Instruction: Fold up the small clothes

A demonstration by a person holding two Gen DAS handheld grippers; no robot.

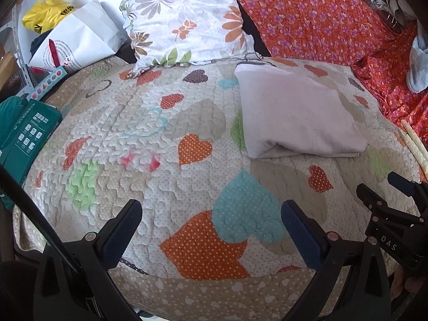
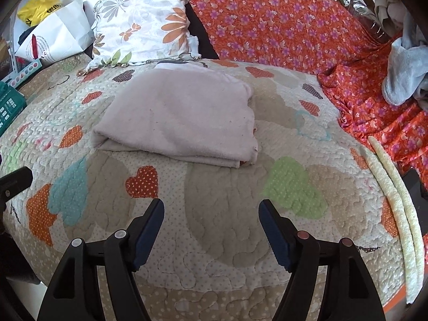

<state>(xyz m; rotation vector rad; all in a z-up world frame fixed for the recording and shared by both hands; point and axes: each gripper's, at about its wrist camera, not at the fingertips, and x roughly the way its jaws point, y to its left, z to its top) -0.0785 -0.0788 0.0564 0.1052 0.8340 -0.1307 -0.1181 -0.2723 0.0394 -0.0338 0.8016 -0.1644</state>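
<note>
Both of my grippers hang wide open and empty over the quilt (image 2: 214, 240): left gripper (image 1: 211, 227), right gripper (image 2: 211, 219). Beyond them I see the folded pink cloth (image 2: 182, 117) lying on the quilt, just before the flowered pillow (image 2: 144, 24).

A heart-patterned quilt (image 1: 187, 187) fills the frame; upper centre, a floral pillow (image 1: 184, 18); upper right, orange flowered fabric (image 1: 315, 18); upper left, a yellow bag (image 1: 42, 13).

1 folded cloth (image 2: 182, 115), 1 pillow (image 2: 141, 21), 2 grippers: left gripper (image 1: 211, 214), right gripper (image 2: 211, 214).
</note>
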